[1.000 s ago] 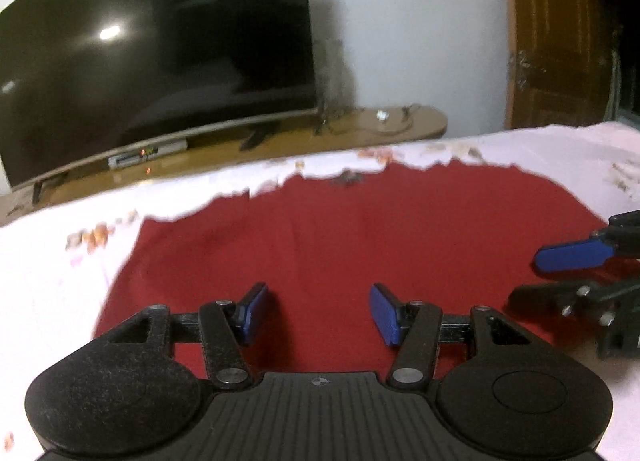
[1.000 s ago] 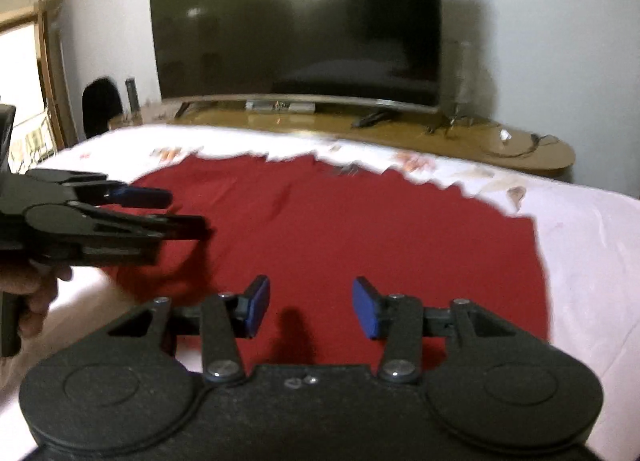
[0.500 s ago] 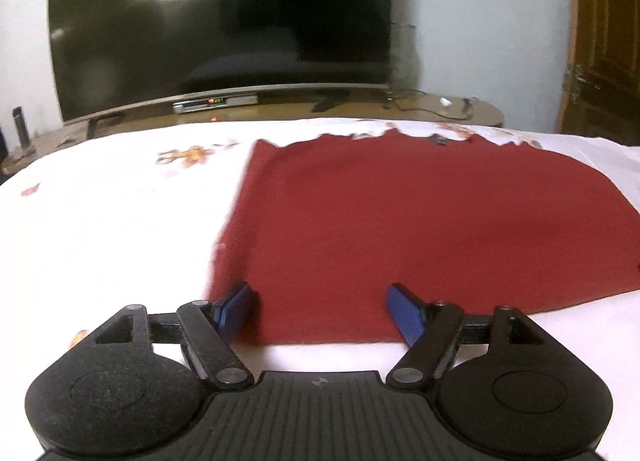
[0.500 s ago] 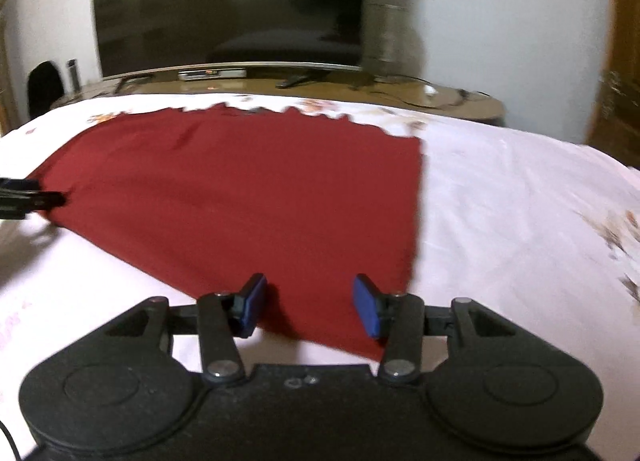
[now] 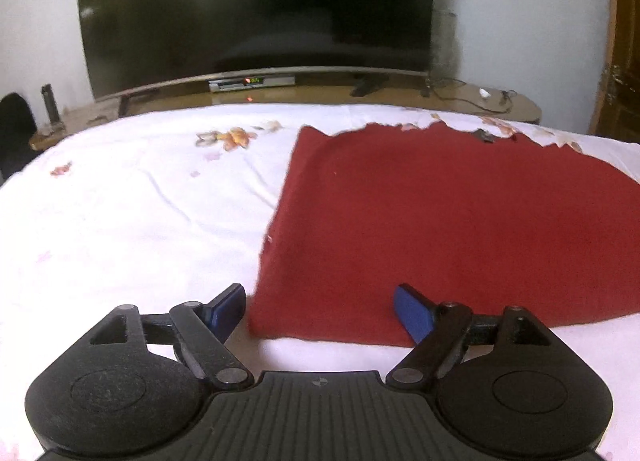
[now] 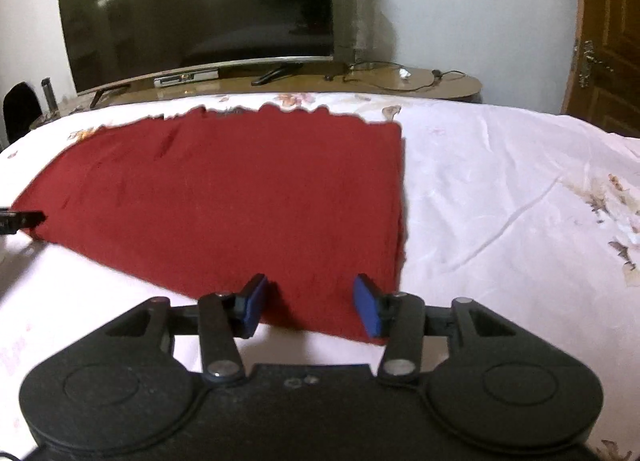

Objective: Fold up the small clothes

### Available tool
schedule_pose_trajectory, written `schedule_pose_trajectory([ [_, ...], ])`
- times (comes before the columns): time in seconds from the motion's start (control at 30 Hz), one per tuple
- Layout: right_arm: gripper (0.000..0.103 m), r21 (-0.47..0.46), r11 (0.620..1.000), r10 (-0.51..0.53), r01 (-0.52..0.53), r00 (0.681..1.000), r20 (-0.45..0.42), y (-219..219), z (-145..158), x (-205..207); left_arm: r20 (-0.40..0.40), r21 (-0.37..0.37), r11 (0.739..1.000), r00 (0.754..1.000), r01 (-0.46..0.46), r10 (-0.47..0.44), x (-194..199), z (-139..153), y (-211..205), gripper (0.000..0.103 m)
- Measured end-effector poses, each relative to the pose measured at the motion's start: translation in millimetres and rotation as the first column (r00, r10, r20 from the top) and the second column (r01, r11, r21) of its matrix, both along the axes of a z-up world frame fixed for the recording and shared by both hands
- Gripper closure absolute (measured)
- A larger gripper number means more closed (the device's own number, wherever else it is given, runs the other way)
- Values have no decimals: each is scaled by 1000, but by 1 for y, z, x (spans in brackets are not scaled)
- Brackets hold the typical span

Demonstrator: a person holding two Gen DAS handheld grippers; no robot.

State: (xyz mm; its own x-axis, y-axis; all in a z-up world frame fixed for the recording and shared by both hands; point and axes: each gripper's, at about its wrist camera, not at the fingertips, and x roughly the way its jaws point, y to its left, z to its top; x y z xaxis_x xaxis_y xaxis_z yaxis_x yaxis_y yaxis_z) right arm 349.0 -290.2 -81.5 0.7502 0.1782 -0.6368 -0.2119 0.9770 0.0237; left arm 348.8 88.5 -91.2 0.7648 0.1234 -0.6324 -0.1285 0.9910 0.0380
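Observation:
A dark red cloth (image 5: 460, 221) lies flat on a white bed sheet (image 5: 120, 221); it also shows in the right wrist view (image 6: 240, 197). My left gripper (image 5: 320, 311) is open at the cloth's near left corner, its jaws either side of that corner. My right gripper (image 6: 312, 307) is open at the cloth's near right corner, over its near edge. A tip of the left gripper (image 6: 24, 219) shows at the far left of the right wrist view, by the cloth's left corner. Neither gripper holds the cloth.
The sheet has flower prints (image 5: 232, 137) and wrinkles (image 6: 520, 213). Past the bed stands a low wooden stand (image 6: 400, 81) with a large dark TV (image 5: 256, 9), a set-top box (image 5: 252, 81) and cables. A wooden door (image 6: 608, 33) is at the right.
Both grippers have moved apart from the middle of the cloth to its near corners, left to the left corner, right to the right corner. Both stayed open.

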Motion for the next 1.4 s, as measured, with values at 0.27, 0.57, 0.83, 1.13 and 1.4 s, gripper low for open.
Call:
schedule_pose_trajectory([
  [0.27, 55, -22, 1000, -19, 18, 1000, -13, -1, -10, 4, -14, -16, 1000, 1000, -9, 9, 3, -9, 3, 21],
  [0.57, 56, 8, 999, -45, 45, 999, -15, -2, 4, -5, -43, 11, 1000, 999, -16, 16, -3, 7, 5, 22],
  [0.83, 56, 52, 995, -80, 80, 997, -1, -14, 23, -37, -72, -316, 948, 997, -40, 18, -28, 9, 30, 42],
  [1.13, 55, 93, 991, -100, 101, 995, -15, -15, 25, -58, -99, -580, 807, 993, -112, 67, -31, -14, 44, 42],
  [1.4, 54, 119, 985, -126, 129, 992, -26, -15, 20, -44, -97, -743, 649, 986, -163, 136, -15, -30, 75, 42],
])
